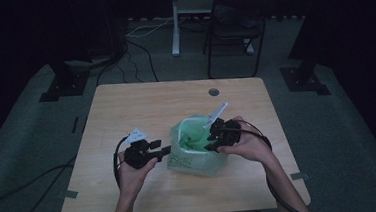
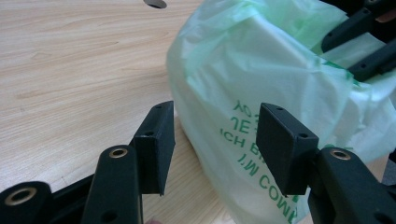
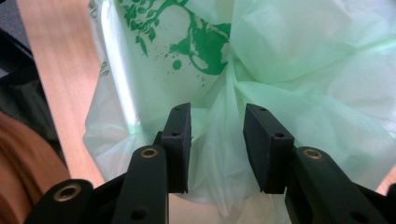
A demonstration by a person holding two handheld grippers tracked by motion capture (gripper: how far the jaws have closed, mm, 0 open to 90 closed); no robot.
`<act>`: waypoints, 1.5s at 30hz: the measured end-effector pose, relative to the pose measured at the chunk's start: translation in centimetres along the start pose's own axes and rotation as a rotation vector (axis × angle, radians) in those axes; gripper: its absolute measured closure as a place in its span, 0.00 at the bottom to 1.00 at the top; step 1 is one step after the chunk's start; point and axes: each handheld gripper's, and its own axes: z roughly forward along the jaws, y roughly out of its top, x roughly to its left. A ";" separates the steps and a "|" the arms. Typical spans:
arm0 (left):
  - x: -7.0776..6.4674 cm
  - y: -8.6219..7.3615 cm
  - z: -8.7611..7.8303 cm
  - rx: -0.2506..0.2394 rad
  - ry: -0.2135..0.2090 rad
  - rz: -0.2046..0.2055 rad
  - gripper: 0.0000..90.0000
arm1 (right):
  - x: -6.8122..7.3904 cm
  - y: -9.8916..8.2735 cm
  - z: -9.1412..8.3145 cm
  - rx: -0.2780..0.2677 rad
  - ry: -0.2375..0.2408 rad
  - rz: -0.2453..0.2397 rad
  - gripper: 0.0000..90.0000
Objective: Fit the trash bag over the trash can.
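While dark curtains surround it, the wooden table (image 1: 131, 190) sits on grey carpet (image 1: 24, 162).

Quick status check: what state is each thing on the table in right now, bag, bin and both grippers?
Green bag: lining the bin, mouth open, film crumpled, draped over the rim.
White bin: upright on the table, wrapped in the bag.
Left gripper: jaws open, at the bag's side, pads not pressing on it.
Right gripper: jaws open, a fold of bag film between them, not pinched.
Table: wooden top, bin standing near its middle.
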 end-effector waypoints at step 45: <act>0.0 0.0 -0.1 -0.004 0.002 -0.005 0.52 | -0.8 -3.3 -2.2 -0.205 -0.179 0.074 0.58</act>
